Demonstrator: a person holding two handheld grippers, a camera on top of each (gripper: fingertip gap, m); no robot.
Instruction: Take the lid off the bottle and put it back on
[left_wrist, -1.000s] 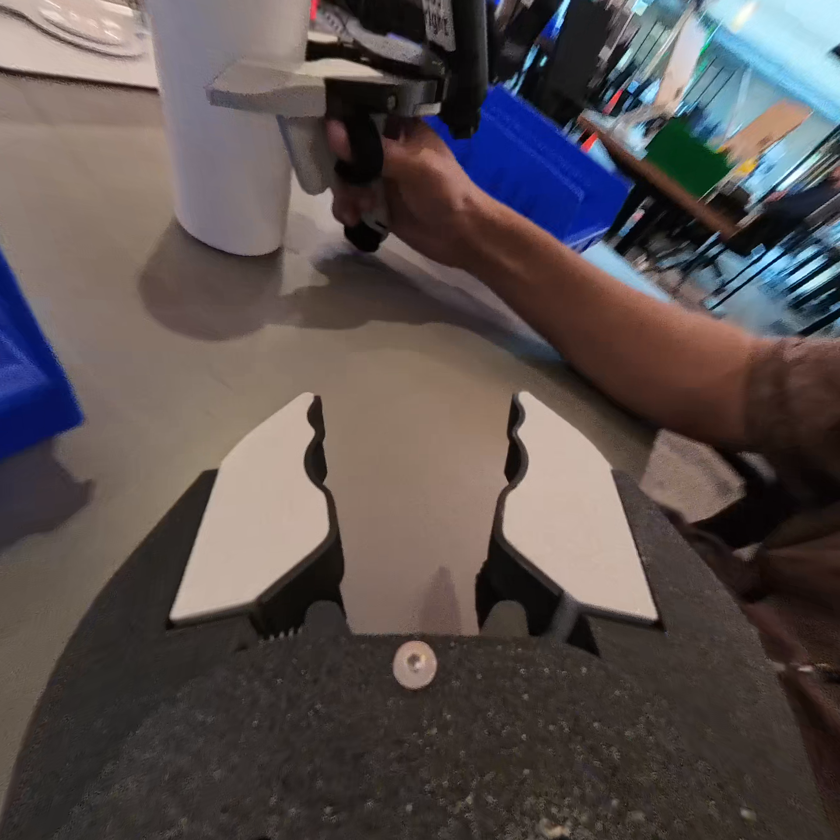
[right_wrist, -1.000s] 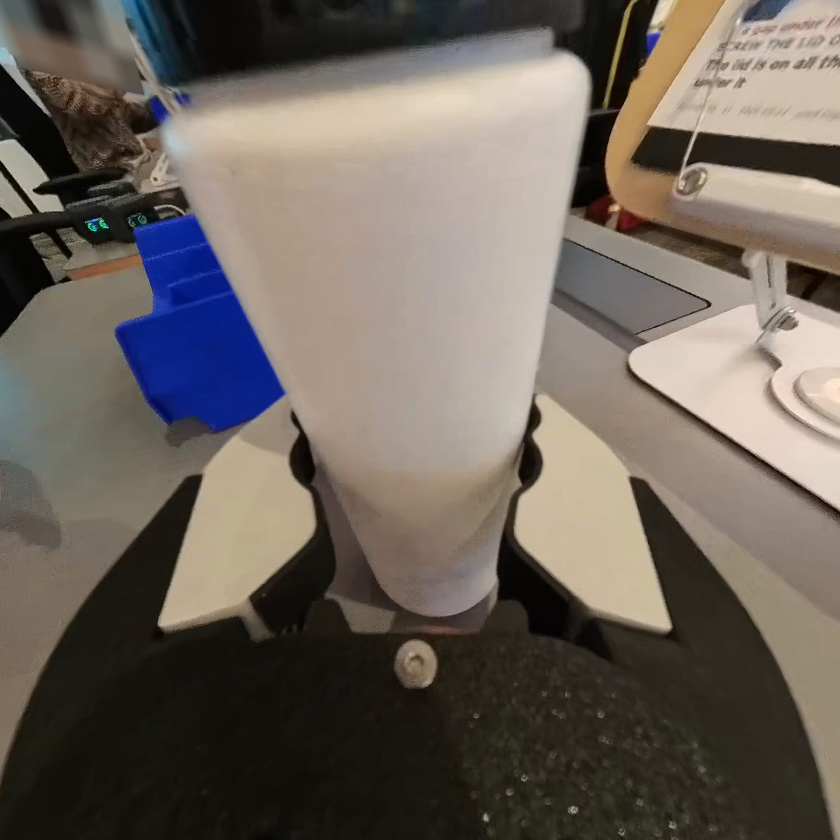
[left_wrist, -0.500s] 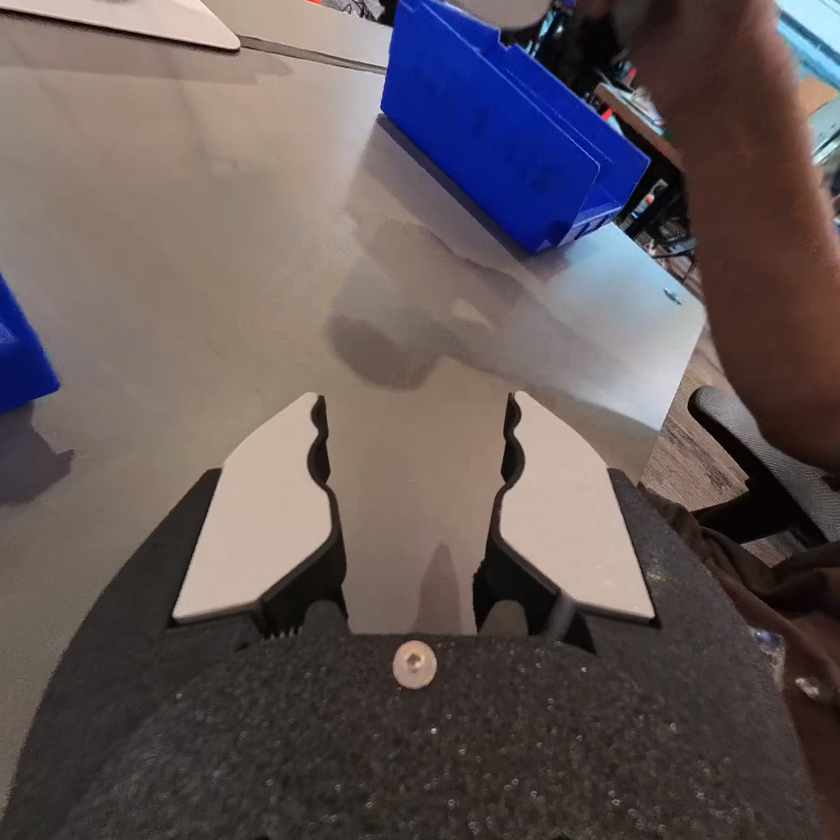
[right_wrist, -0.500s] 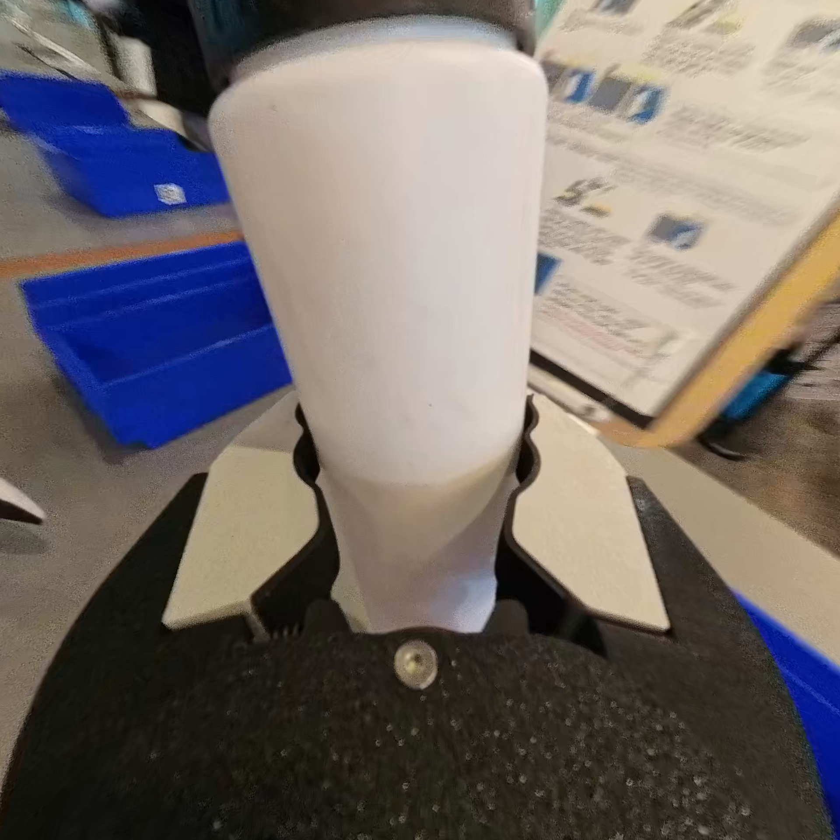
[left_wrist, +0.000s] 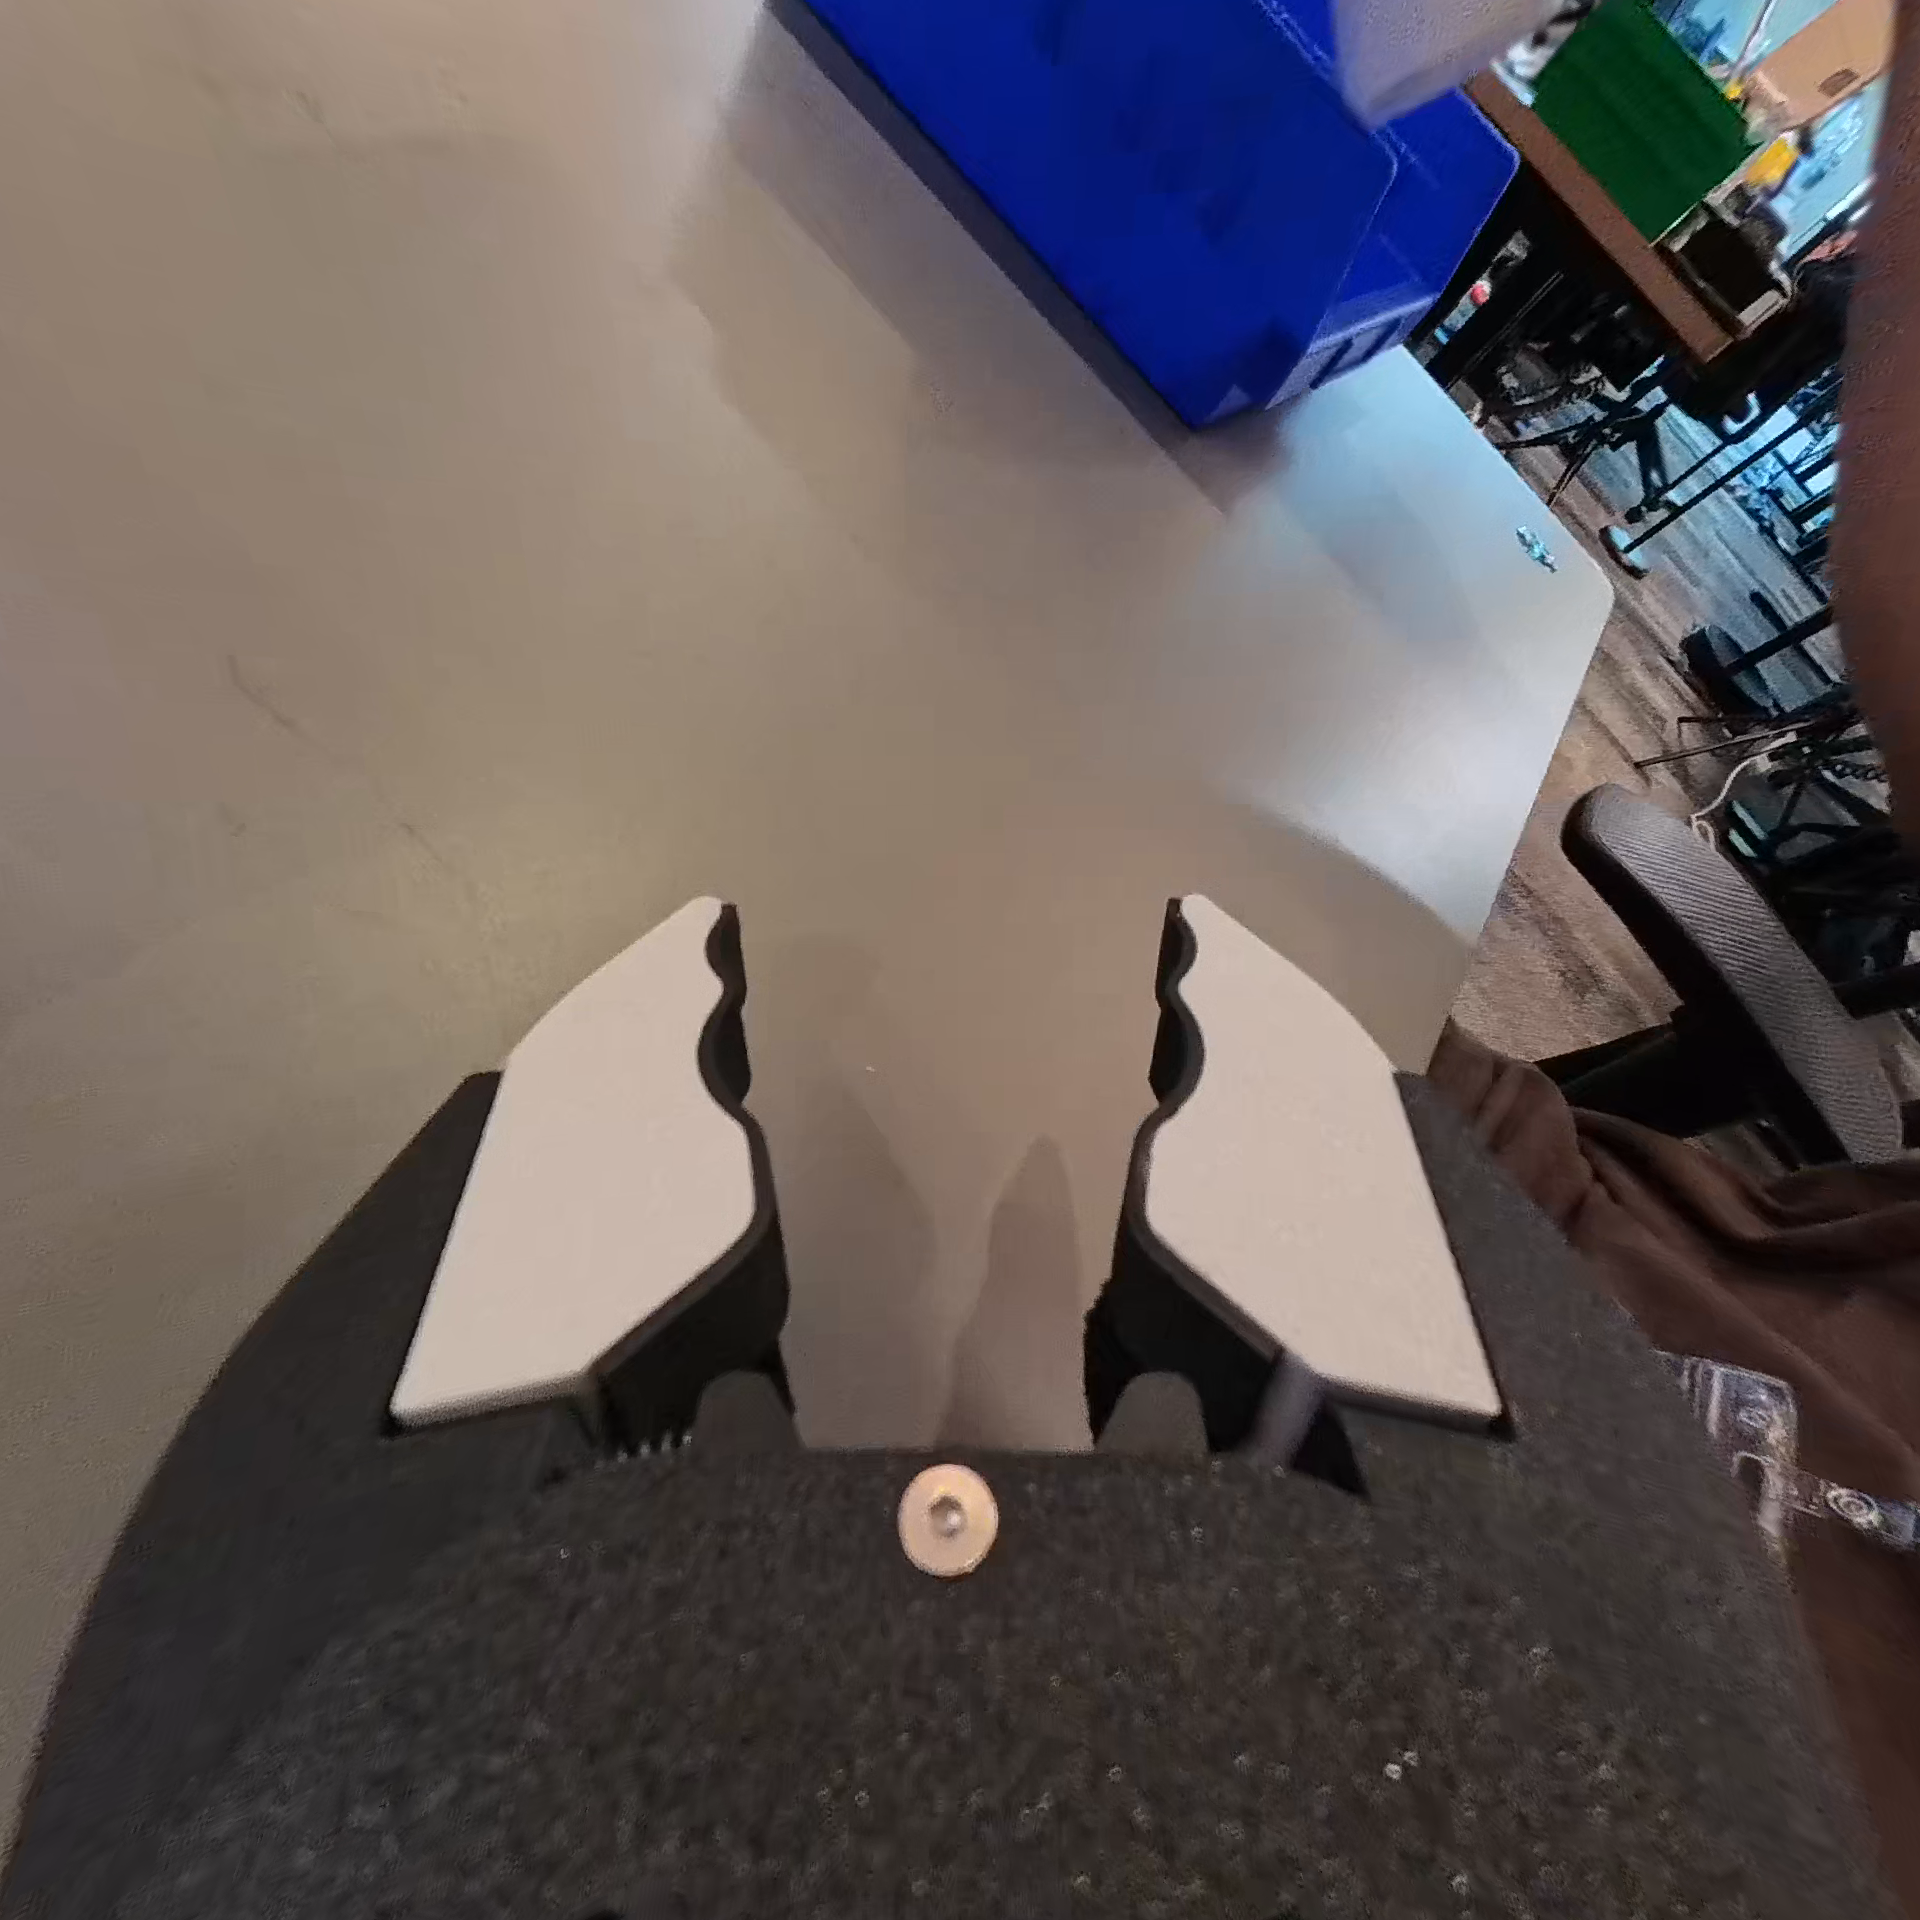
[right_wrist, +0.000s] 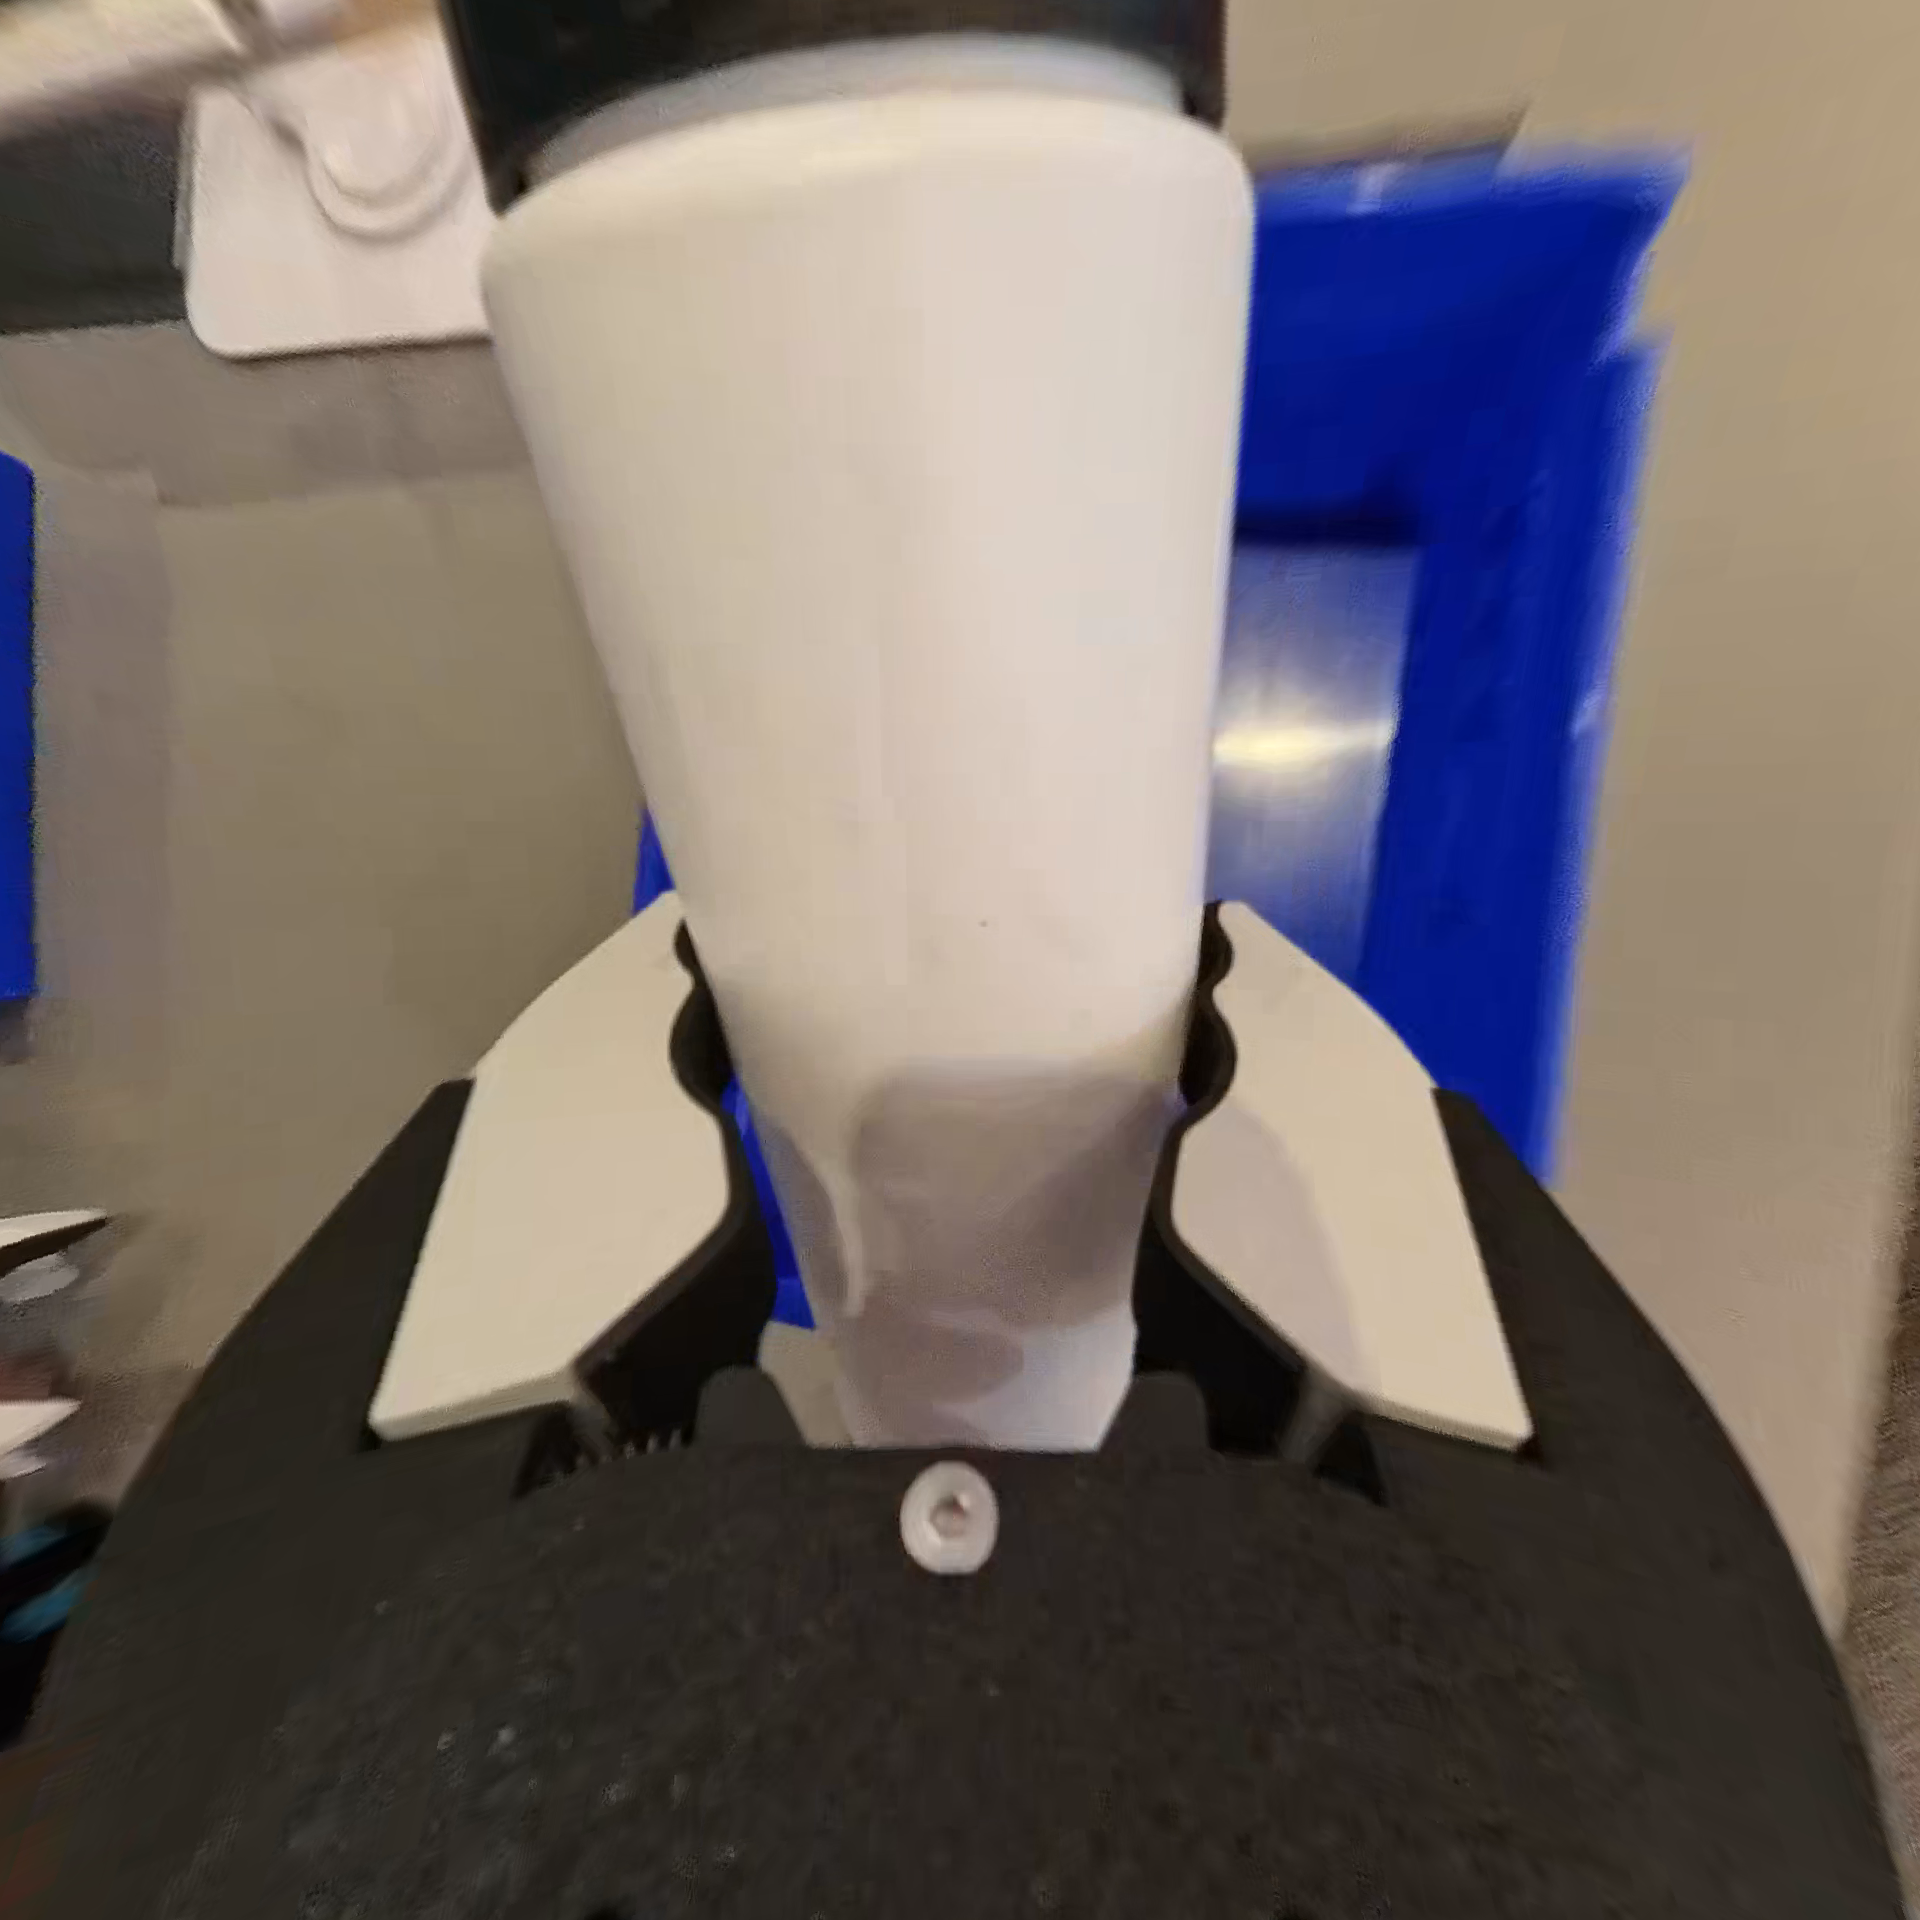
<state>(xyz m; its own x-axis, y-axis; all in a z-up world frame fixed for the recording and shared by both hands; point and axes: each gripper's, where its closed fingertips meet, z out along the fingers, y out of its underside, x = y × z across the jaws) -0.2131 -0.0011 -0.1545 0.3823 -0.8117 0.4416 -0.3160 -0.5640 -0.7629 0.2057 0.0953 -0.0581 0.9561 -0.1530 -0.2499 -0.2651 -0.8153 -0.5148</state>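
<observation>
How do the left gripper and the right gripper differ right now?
The left gripper has nothing between its jaws, only bare grey tabletop beyond; the right gripper is clamped around the lower body of a white tapered bottle with a dark lid. The left view is fairly sharp, the right view motion-blurred. Both share white fingers on black bodies.

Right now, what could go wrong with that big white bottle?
The right tongs grip only the narrow bottom end of the white bottle, so the wide, dark-lidded top may wobble or slip. The left tongs are open over the bare table, so nothing else steadies it. The view is blurry; fast swinging could bump the blue bin.
</observation>
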